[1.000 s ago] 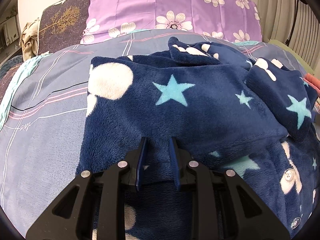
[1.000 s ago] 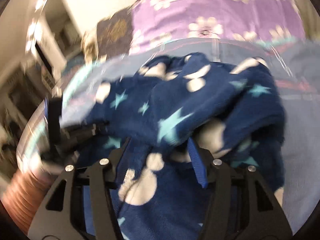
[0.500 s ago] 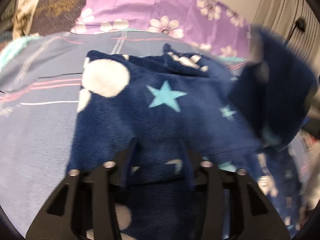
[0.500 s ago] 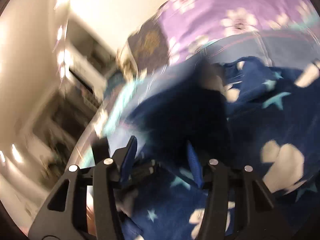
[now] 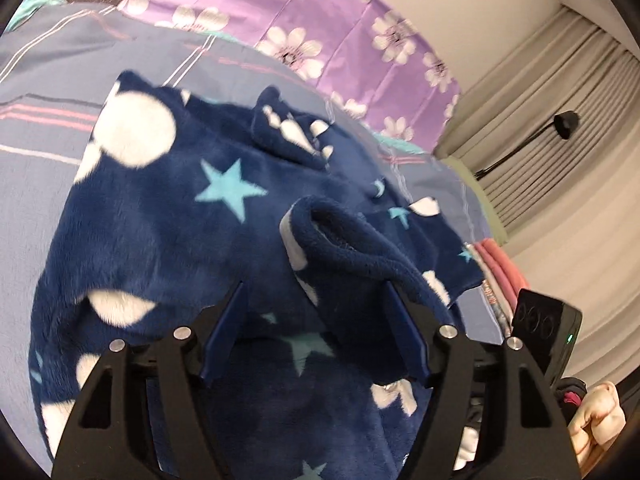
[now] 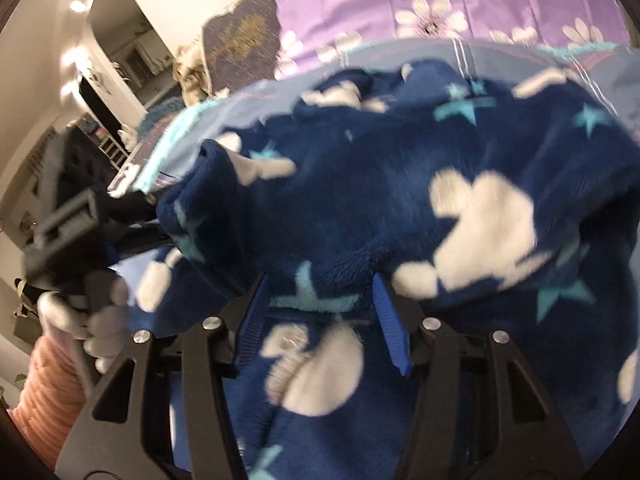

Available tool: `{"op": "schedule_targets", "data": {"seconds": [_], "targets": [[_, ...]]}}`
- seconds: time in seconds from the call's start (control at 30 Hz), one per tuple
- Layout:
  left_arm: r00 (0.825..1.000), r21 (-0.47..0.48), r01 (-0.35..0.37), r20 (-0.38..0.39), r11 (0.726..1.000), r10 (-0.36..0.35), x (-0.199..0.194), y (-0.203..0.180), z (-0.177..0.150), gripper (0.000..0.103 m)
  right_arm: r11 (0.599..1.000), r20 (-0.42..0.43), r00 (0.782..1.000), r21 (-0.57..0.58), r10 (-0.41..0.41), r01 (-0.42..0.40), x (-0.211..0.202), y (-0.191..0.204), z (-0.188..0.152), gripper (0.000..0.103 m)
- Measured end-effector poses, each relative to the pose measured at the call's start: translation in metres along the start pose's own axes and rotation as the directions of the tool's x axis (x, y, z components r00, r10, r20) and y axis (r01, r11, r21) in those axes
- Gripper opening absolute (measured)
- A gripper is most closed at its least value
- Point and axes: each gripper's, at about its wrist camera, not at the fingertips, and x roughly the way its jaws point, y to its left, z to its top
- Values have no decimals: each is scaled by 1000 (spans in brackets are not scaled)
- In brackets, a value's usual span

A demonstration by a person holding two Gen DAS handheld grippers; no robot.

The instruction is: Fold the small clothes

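Both grippers gape: left gripper [image 5: 314,320] under a fleece garment [image 5: 168,224] fold, right gripper [image 6: 318,304] likewise

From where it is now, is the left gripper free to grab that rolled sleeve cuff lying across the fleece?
Probably yes: the left gripper is open, and the rolled cuff lies just ahead with nothing covering it.

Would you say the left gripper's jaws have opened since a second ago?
Yes. The left gripper now stands wider over the navy fleece garment, with a folded flap between its jaws.
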Motion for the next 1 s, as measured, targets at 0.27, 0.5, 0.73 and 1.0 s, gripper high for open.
{"op": "schedule_targets", "data": {"seconds": [0.27,0.5,0.73,1.0], "targets": [[996,-13,87,35,996,-87,-11,-9,-1,91,995,13,998,-77,-61,62,6,12,-10,60],[998,44,-36,-50,998,38,22,-17,-3,14,995,20,998,-79,-63,65,4,12,-10,60],[992,280,-113,79,953,95,-17,-69,23,9,989,154,982,-82,-109,123,-47,12,-1,59],[911,438,-407,263,801,319,-58,-82,91,11,945,241,915,50,-325,322,-108,-45,13,61]]}}
